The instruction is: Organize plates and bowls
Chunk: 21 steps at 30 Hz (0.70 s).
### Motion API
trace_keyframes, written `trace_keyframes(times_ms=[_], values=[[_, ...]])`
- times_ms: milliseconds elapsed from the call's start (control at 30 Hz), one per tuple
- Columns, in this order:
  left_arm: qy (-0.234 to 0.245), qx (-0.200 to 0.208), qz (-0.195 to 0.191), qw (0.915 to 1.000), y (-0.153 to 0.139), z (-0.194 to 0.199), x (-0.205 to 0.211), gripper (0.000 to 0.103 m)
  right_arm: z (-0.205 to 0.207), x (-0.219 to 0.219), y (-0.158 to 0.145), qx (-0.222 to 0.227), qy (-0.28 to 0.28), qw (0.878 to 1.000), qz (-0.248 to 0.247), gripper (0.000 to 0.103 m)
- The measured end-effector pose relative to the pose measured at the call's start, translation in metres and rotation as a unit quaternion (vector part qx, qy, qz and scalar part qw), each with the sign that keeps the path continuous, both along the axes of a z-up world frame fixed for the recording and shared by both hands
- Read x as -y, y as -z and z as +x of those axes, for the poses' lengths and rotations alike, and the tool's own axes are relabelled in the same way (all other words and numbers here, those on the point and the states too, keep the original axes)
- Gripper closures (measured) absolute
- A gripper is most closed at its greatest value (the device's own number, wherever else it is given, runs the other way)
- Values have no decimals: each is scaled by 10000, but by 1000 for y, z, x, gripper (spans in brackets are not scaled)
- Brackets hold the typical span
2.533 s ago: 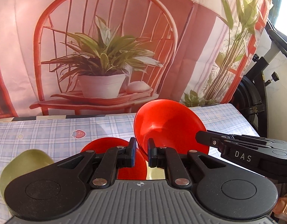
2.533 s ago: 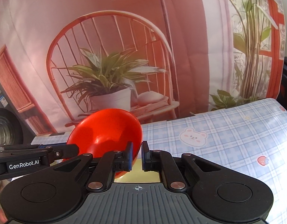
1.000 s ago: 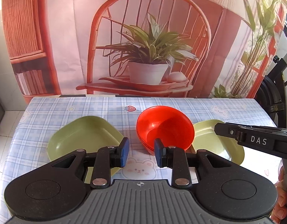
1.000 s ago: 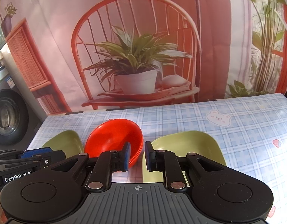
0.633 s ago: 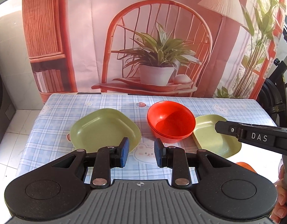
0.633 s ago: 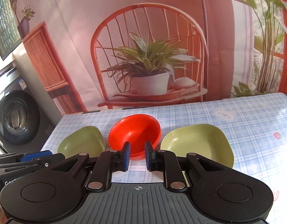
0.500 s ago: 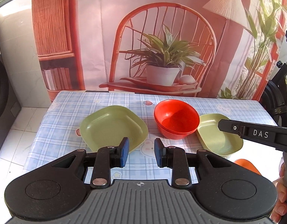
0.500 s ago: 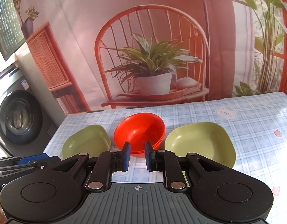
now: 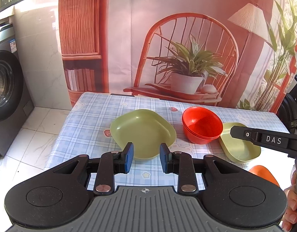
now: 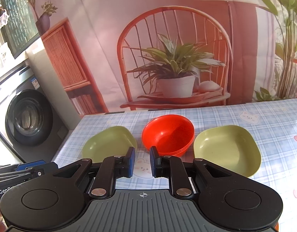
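Behind the table [image 9: 86, 119] hangs a printed backdrop [image 9: 187, 38] of a red rattan chair and a potted plant, and a dark washing machine [image 10: 26, 118] stands at the left edge of both views. Blue-checked cloth with bears and strawberries covers the tabletop.

Three things sit in a row at mid-frame: a green plate [image 9: 142, 133] on the left, a stack of red bowls [image 9: 201, 127] in the centre, and a second green plate [image 10: 226, 148] on the right. The bowls are nested and upright, just beside each plate.

Low in the left wrist view, the left gripper [image 9: 145, 157] hangs with its blue-padded jaws spread and nothing between them; the near edge of the left plate shows through the gap, beyond the tips. The right gripper [image 10: 142, 161] has its jaws parted by a narrower gap, also holding nothing, with the bowl stack just past its right fingertip.

Writing: "DAS" on the right gripper's side at the right of the left view, and "GenRob…", cut off, at the lower left of the right view.
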<state>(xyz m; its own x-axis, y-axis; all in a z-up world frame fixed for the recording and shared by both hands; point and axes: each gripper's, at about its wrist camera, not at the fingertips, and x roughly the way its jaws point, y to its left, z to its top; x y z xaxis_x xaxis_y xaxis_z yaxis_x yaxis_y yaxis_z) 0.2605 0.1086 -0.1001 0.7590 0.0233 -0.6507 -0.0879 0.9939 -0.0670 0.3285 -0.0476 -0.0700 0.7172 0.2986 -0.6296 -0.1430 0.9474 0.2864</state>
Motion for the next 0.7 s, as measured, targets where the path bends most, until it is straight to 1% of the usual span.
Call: trace_keyframes(times_ms=[400, 700], values=[[-98, 18, -119, 9999, 2, -3, -9, 72, 3, -16, -2, 17, -105, 9999, -76, 87], [-168, 146, -153, 9996, -5, -9, -17, 72, 4, -31, -5, 53, -168, 9998, -47, 87]])
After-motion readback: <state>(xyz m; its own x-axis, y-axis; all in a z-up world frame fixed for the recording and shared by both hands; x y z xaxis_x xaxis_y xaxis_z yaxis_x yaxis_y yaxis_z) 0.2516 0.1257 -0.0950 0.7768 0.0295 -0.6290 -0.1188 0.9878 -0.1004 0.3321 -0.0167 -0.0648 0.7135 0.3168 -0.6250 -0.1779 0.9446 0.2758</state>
